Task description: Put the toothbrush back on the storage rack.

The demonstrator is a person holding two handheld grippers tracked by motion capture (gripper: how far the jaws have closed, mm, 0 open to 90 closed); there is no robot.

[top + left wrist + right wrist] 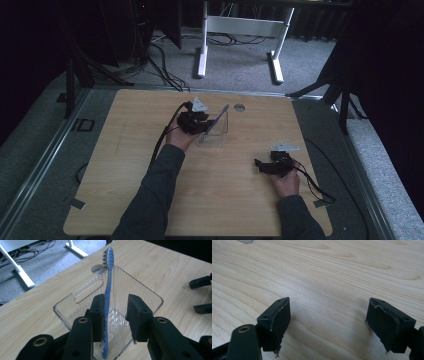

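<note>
The left claw [115,315] stands open around the toothbrush [108,290], which already leans inside the clear box [147,293]; withdrawal remains, the right claw [337,325] open, empty.

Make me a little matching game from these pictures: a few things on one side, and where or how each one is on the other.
Things:
1. toothbrush
2. clear container
3. left tongs
4. right tongs

States:
A. open over bare wood, nothing between
B. open, one pad beside a blue handle
C. standing upright, bristles on top
D. see-through, on the table near a round hole

Pairs: 1-C, 2-D, 3-B, 4-A
</note>
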